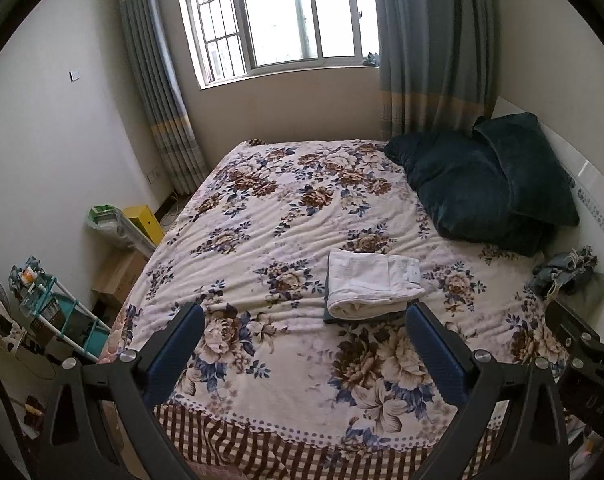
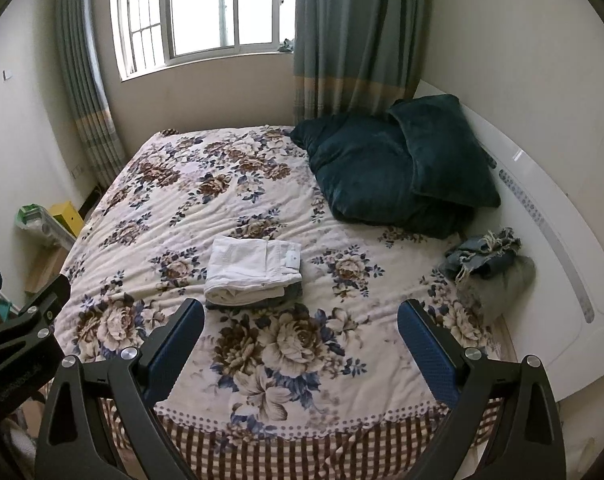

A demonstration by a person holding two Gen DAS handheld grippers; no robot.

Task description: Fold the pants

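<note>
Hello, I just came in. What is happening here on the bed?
A person holds a pair of tongs in each hand above the near edge of the bed, folding pants. The left tongs and right tongs are both open and hold nothing. White pants lie folded on top of a darker folded garment in the middle of the bed. A crumpled pile of denim lies unfolded at the right side, near the dark pillows.

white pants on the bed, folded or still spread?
Folded. The white pants lie as a compact rectangular bundle with stacked layers at the near edge, atop a darker folded garment.
</note>
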